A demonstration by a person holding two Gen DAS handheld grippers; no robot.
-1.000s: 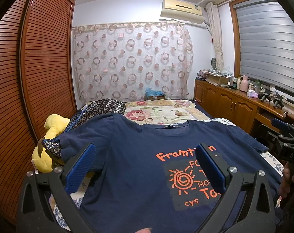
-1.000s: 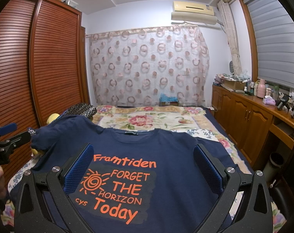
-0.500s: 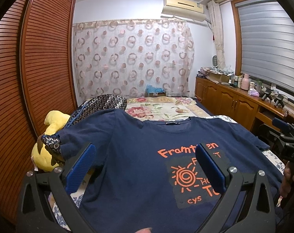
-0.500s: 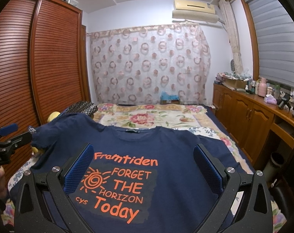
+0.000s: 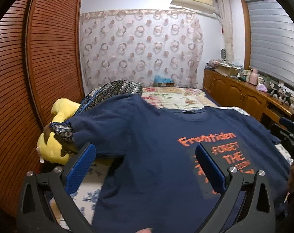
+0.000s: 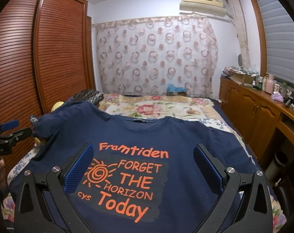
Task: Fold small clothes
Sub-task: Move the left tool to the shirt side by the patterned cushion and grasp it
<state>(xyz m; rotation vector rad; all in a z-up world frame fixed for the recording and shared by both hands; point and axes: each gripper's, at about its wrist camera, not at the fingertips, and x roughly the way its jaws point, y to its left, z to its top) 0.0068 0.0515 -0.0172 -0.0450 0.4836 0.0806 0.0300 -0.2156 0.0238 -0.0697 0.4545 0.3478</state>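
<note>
A navy T-shirt point(image 5: 150, 151) with orange print lies spread face up on the bed, collar toward the far end; in the right wrist view the T-shirt point(image 6: 185, 136) shows the words "Framtiden FORGET THE HORIZON Today". Its left sleeve point(image 5: 92, 124) is draped over a patterned cushion. My left gripper point(image 5: 145, 163) hovers open above the shirt's left half. My right gripper point(image 6: 143, 165) hovers open over the print, nothing between its blue pads. Each gripper shows at the edge of the other's view.
A yellow plush toy point(image 5: 53, 136) and a dark patterned cushion point(image 5: 115, 89) lie at the bed's left, against a wooden louvred wardrobe point(image 5: 40, 68). A floral bedspread point(image 6: 156, 108) covers the far bed. Wooden cabinets point(image 6: 253, 112) with bottles run along the right wall.
The left gripper has shifted left and tilted, so the print sits further right in its view. The right gripper has barely moved. Both stay open.
</note>
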